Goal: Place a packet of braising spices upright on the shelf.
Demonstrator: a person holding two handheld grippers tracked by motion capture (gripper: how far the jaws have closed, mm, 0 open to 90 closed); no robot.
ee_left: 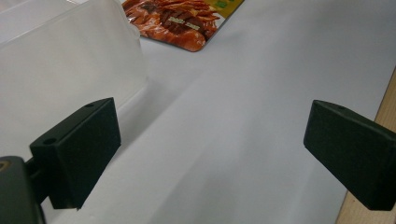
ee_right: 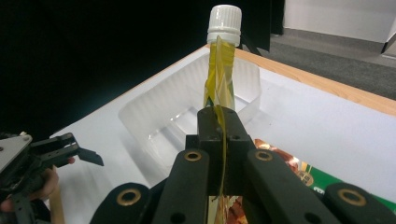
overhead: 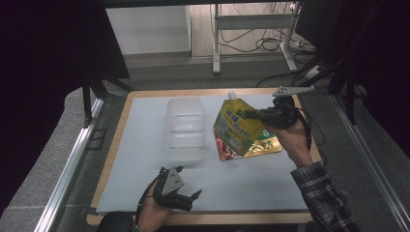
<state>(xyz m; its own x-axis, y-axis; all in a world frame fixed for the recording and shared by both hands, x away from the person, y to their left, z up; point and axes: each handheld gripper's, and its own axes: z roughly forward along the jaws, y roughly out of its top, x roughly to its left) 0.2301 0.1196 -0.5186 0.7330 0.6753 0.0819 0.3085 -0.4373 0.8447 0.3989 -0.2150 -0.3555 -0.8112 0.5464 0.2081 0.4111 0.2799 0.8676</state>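
The right hand-held gripper (overhead: 251, 115) is clamped fully on a yellow spouted pouch (overhead: 238, 126), its two black jaws pressed flat against either face of the thin pouch edge, as the right gripper view shows with the pouch (ee_right: 218, 84) running up between them to a white screw cap (ee_right: 224, 21). In the high view the pouch is lifted off the surface and tilted, cap pointing away from the person, hanging just to the right of a clear plastic container (overhead: 185, 128) and partly over a second flat packet (overhead: 258, 145) printed in red, gold and green that lies on the white surface (overhead: 251, 188). Whether the lower corner of the held pouch touches that packet is hard to judge from here; it seems to hover just above it. The clear container (ee_right: 187, 116) is empty and sits upright near the middle of the surface, with the held pouch beside its right wall. The left hand-held gripper (overhead: 186, 195) rests low at the near edge of the surface, well apart from the pouch, its jaws spread wide with nothing between them; in the left gripper view they frame bare white surface, with the container wall (ee_left: 70, 70) just beside one jaw and the red end of the flat packet (ee_left: 180, 23) farther off.
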